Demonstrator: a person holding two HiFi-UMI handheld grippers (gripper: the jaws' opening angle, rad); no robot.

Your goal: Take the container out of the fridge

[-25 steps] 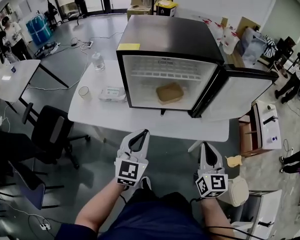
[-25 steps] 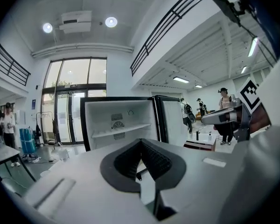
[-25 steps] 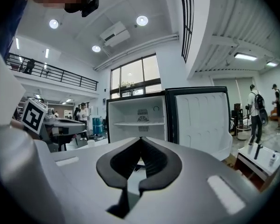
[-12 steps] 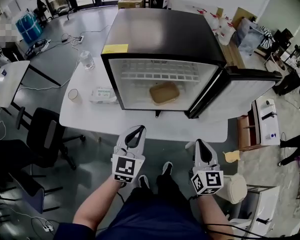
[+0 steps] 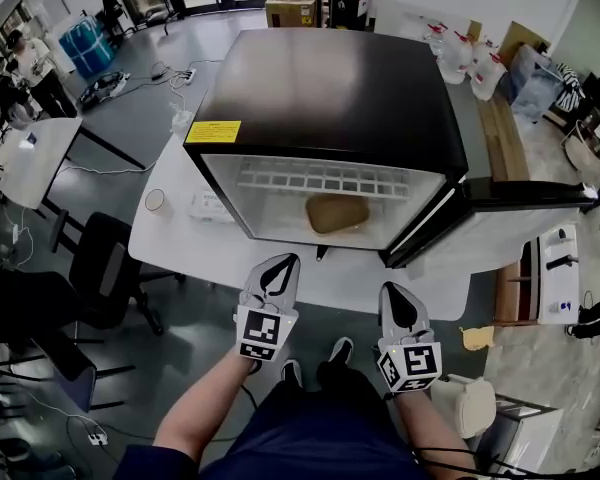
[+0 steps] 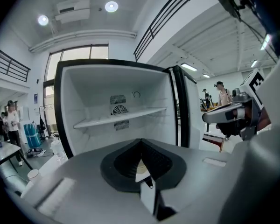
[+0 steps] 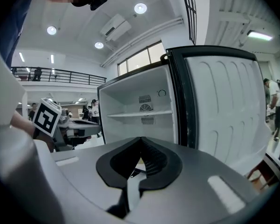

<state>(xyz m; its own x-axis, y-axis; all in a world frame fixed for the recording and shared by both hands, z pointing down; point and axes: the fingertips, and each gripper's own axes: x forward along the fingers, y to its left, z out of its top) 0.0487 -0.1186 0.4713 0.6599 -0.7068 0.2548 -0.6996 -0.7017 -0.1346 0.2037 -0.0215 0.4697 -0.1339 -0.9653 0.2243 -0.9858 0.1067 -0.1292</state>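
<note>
**A:** What lies around the fridge, starting from the left?

**B:** From the head view, a black swivel office chair (image 5: 100, 268) stands on the grey floor beside the white rectangular table (image 5: 195, 253). A clear plastic cup (image 5: 156, 200) and a flat white packet (image 5: 208, 206) sit on the table's left part, just beside the black mini fridge (image 5: 320, 88). The white-lined fridge door (image 5: 510, 218) hangs open to the right.

**A:** And the grippers?

**B:** Both are near the table's front edge and point at the open fridge. The left gripper (image 5: 285, 261) has its jaws pressed together with nothing in them. The right gripper (image 5: 392, 290) is the same, tips meeting and empty.

**A:** What do their own cameras add?

**B:** The left gripper view shows the white inner shelf (image 6: 121, 117), a round fan vent (image 6: 120, 109) on the back wall, and what looks like a clear bottle (image 6: 58, 149) left of the fridge. The right gripper view shows the door's moulded inner lining (image 7: 224, 111). In both views the gripper's grey body covers the fridge's lower part.

**A:** So where is the container?

**B:** Only the head view shows it. The flat tan container with rounded corners (image 5: 337, 213) lies on the fridge floor, a little right of centre and below the white wire rack (image 5: 320, 178). It is well apart from both grippers.
</note>
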